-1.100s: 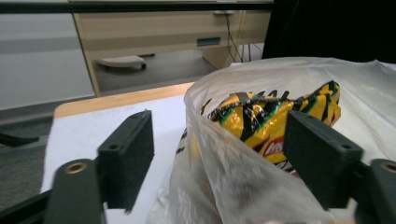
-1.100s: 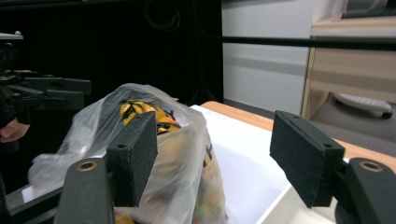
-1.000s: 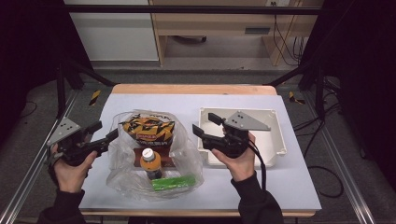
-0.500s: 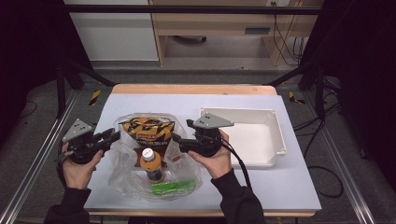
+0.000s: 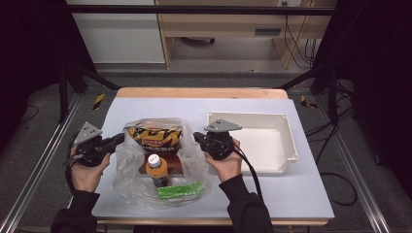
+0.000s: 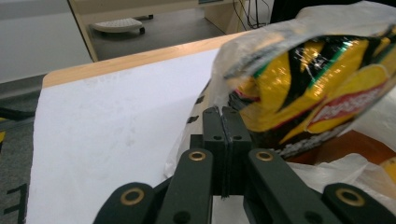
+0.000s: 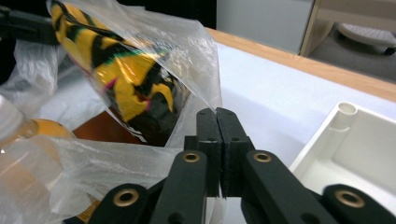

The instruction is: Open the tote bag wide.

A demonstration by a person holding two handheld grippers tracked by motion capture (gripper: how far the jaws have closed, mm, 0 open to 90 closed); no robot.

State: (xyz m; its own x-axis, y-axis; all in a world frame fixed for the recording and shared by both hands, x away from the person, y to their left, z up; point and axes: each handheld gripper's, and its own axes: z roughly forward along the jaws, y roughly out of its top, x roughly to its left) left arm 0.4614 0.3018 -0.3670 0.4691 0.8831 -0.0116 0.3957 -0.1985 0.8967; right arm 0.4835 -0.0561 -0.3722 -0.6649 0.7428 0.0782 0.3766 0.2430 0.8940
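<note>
Both jaws clamped on plastic bag (image 5: 160, 160) edges: left gripper (image 5: 118, 141) left rim, right gripper (image 5: 197, 137) right rim; bag between them.

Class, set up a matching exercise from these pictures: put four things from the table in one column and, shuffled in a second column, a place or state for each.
Things:
1. snack bag
2. bottle
3. green packet
4. white tray

Places or states:
A. empty, right of the plastic bag
B. nearest the table's front edge, inside the plastic bag
C. yellow and black, at the plastic bag's far end
D. orange with a white cap

Pairs: 1-C, 2-D, 3-B, 4-A
</note>
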